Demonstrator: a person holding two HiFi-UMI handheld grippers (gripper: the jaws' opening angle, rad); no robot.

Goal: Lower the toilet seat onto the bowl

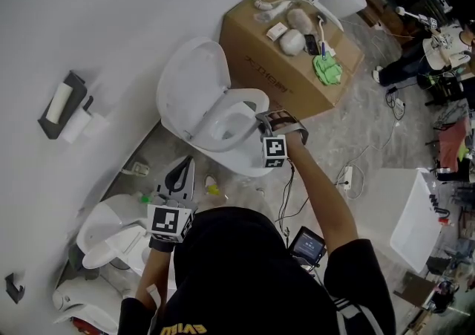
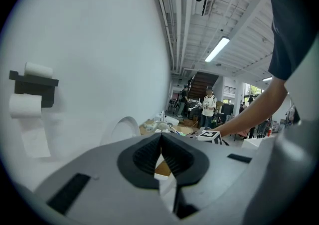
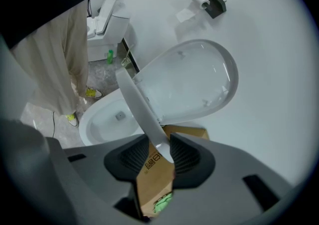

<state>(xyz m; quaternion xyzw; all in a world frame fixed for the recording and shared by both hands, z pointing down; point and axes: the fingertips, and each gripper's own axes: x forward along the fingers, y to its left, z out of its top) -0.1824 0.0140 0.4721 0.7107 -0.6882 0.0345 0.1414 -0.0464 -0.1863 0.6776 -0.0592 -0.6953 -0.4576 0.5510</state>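
Left gripper (image 2: 160,141), jaws together, empty, right gripper (image 3: 160,155), jaws clamped on tilted toilet seat (image 3: 139,104) above bowl (image 3: 107,119)

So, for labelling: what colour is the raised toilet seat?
White: the plastic toilet seat shows best in the right gripper view.

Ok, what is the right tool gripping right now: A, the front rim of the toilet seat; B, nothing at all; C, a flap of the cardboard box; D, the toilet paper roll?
A: in the right gripper view, the pads of the right tool sit on either side of the front rim of the half-raised toilet seat, above the bowl.
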